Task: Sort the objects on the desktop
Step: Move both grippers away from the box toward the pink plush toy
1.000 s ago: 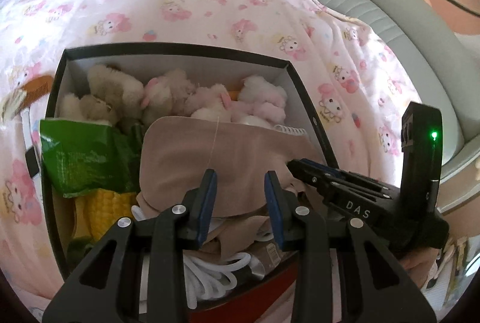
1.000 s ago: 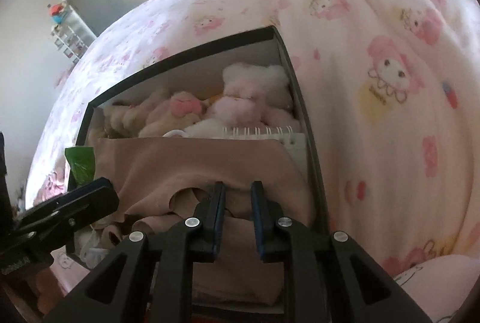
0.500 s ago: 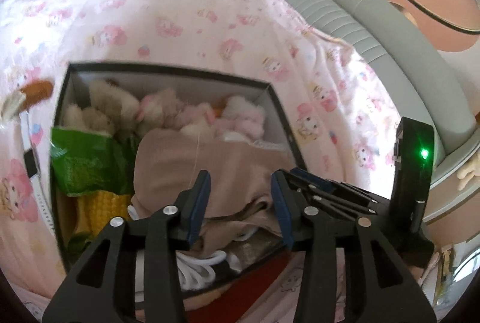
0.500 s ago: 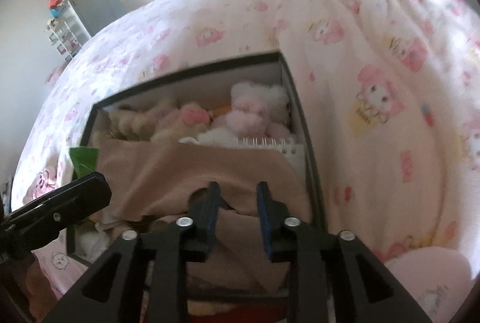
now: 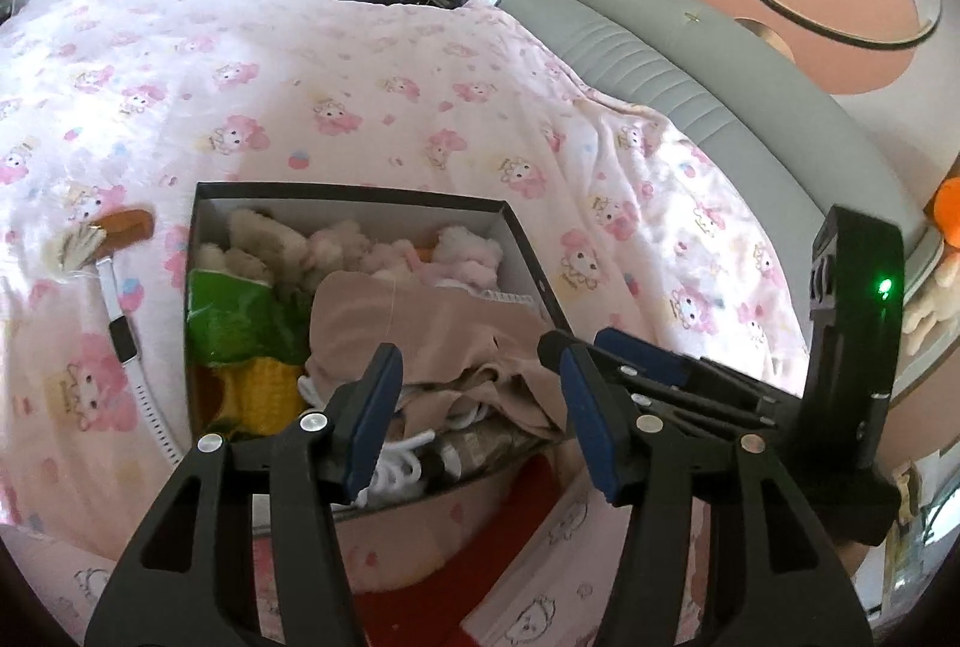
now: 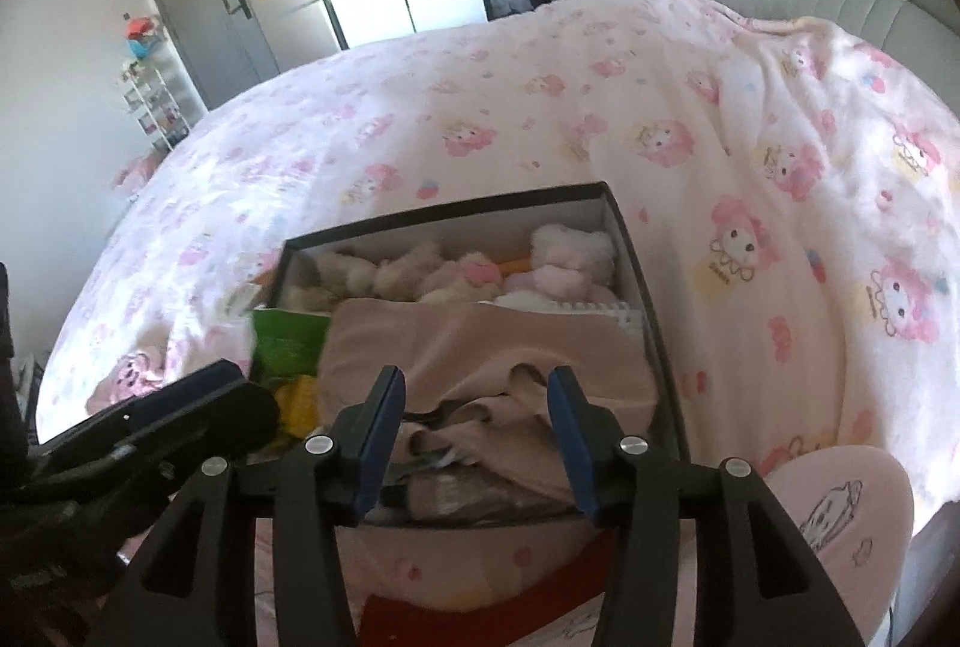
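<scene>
A black box [image 5: 354, 194] [image 6: 456, 212] sits on the pink bedspread, filled with plush toys [image 5: 456, 251], a green packet [image 5: 234, 317], a yellow corn toy [image 5: 264, 389], white cord [image 5: 402, 461] and a beige cloth [image 5: 420, 329] [image 6: 480, 347] lying on top. My left gripper [image 5: 480, 383] is open and empty above the box's near end. My right gripper [image 6: 474, 407] is open and empty above the cloth's near edge; it also shows in the left wrist view [image 5: 690, 377].
A white smartwatch [image 5: 129, 347] and a brown comb [image 5: 120, 227] with a striped item [image 5: 75, 248] lie on the bedspread left of the box. A grey headboard [image 5: 690, 77] runs along the right. A red surface [image 5: 528, 503] shows under the box's near edge.
Both grippers have opened wide and pulled back and up from the box. The right gripper has let go of the beige cloth, which now rests in the box.
</scene>
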Demonstrator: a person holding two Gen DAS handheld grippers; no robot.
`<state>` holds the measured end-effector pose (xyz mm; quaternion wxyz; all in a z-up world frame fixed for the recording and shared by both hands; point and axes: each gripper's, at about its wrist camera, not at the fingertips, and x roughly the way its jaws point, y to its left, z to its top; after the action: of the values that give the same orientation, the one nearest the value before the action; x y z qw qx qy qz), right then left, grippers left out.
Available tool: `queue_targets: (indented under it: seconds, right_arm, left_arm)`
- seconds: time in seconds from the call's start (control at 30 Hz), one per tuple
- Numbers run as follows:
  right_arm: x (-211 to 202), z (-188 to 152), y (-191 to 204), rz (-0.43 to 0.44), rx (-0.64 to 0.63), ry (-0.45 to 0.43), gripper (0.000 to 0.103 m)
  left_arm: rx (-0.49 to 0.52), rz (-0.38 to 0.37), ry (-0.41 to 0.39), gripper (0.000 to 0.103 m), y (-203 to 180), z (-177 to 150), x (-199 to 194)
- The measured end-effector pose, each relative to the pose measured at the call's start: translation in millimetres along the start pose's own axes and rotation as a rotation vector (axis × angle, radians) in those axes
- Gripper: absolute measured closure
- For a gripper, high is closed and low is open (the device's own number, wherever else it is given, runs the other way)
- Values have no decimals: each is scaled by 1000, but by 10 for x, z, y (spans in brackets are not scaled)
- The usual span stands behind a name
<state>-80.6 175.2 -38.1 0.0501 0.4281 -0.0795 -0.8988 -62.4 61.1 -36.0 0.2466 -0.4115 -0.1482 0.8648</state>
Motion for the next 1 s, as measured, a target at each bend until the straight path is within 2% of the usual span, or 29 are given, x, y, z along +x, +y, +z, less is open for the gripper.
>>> queue_targets:
  seconds: [0.13, 0.33, 0.53, 0.73, 1.0]
  right_arm:
    - [-42, -19, 154, -6, -40, -7, 57]
    - [-52, -116, 367, 18, -61, 4, 57]
    - [8, -162, 639, 47, -90, 19, 57]
    - [121, -187, 1075, 101, -155, 48, 57]
    - [453, -306, 1841, 185, -262, 133, 57]
  left_arm:
    - [24, 53, -7, 47, 31, -73, -128]
    - [7, 69, -4, 47, 167, -131, -274]
    - [-1, 129, -14, 47, 318, -175, -469]
    - [-54, 190, -41, 47, 654, -246, -751]
    - [-198, 270, -90, 47, 1362, -480, -1149]
